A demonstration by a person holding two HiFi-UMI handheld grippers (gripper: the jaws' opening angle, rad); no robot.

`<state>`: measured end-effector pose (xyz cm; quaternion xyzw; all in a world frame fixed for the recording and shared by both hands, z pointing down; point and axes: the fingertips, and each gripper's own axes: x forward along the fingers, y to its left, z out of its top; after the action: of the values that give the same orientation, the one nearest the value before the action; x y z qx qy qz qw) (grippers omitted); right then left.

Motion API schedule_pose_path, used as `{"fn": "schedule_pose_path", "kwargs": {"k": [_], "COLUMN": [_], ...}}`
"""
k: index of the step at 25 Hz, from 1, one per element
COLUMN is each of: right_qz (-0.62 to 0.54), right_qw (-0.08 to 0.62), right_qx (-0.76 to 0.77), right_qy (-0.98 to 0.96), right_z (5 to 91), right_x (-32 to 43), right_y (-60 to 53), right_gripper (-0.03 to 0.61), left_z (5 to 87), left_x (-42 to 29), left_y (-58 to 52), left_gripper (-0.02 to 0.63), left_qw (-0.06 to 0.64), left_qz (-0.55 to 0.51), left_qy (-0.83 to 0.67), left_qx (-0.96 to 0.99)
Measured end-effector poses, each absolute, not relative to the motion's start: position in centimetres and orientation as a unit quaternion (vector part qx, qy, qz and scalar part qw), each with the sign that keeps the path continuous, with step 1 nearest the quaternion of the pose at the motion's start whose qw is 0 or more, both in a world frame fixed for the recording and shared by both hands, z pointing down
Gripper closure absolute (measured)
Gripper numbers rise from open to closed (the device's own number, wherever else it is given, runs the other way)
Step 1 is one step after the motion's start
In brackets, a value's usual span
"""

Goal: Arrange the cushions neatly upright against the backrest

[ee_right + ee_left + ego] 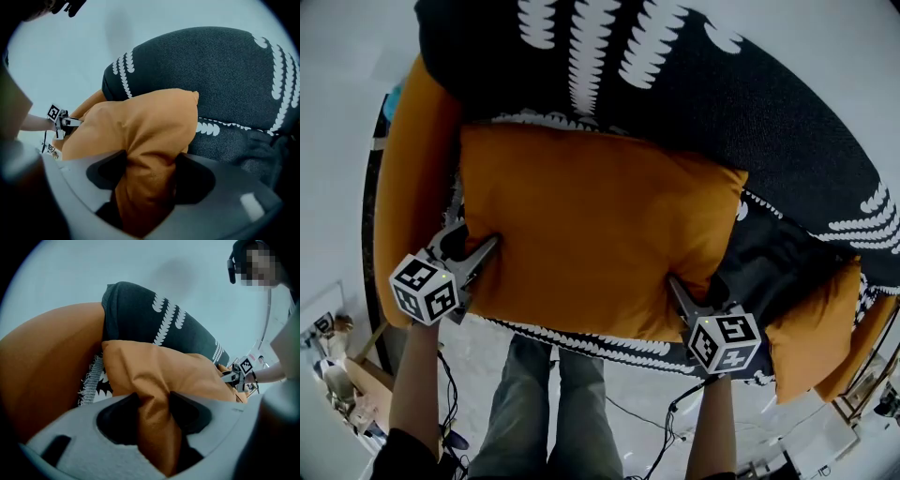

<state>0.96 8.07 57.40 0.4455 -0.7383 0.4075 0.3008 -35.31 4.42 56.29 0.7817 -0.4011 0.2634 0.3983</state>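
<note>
A large orange cushion (600,234) lies across the sofa seat in front of the dark backrest (694,84) with its white leaf pattern. My left gripper (483,258) is shut on the cushion's near left corner. In the left gripper view the jaws (152,401) pinch a fold of the orange fabric (159,376). My right gripper (680,292) is shut on the near right corner, and in the right gripper view its jaws (150,161) squeeze the bunched cushion (145,122). A second orange cushion (816,337) lies slumped at the right end of the seat.
An orange arm of the sofa (408,187) rises at the left, next to the held cushion. Dark seat fabric (769,262) shows between the two cushions. The person's legs (548,412) stand at the sofa's front edge, with cables (666,427) on the floor.
</note>
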Motion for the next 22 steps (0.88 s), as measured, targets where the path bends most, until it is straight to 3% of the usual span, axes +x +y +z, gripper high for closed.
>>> {"fn": "schedule_pose_path", "kwargs": {"k": [8,22], "right_qz": [0.33,0.26], "right_qw": [0.329,0.282], "right_qx": [0.466,0.534], "right_qy": [-0.752,-0.754], "right_z": [53.7,44.3], "right_x": [-0.5,-0.9], "right_y": [8.0,9.2], "right_gripper": [0.333,0.331], "left_z": [53.0,43.1], "left_x": [-35.3,-35.5], "left_y": [4.4,3.5], "left_gripper": [0.52,0.526], "left_qw": [0.354,0.273], "left_qz": [0.265,0.229], "left_qy": [-0.413,-0.432], "left_qx": [0.796,0.829]}}
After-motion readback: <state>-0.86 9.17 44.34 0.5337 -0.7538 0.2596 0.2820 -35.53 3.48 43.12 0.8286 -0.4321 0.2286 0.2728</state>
